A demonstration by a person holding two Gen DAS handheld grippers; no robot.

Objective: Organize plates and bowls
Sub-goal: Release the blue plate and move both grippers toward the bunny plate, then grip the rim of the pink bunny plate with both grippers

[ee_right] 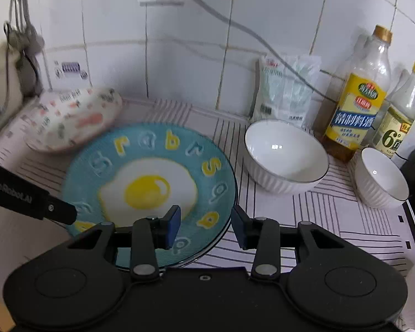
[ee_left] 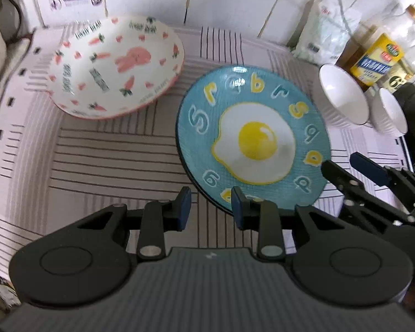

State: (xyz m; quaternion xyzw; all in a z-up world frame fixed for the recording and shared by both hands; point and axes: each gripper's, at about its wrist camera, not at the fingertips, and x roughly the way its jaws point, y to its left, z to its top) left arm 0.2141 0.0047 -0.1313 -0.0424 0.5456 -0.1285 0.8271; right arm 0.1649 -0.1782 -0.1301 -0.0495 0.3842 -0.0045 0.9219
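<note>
The blue fried-egg plate [ee_right: 149, 191] lies mid-frame on the striped desk [ee_right: 332, 221]; the right tool [ee_right: 204, 227] straddles its lower right rim, pads apart and not pressing; the left tool [ee_left: 210, 207], apart and empty, waits at its lower left edge; close squarely on the rim before lifting.

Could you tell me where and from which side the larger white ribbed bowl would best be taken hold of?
Probably by the rim. The larger white bowl stands upright and open, apart from the blue egg plate and the smaller bowl. Its flaring ribbed wall gives pads little purchase, so come from above, one finger inside, one outside, at the near edge, which faces the right gripper; bottles crowd the far side.
</note>
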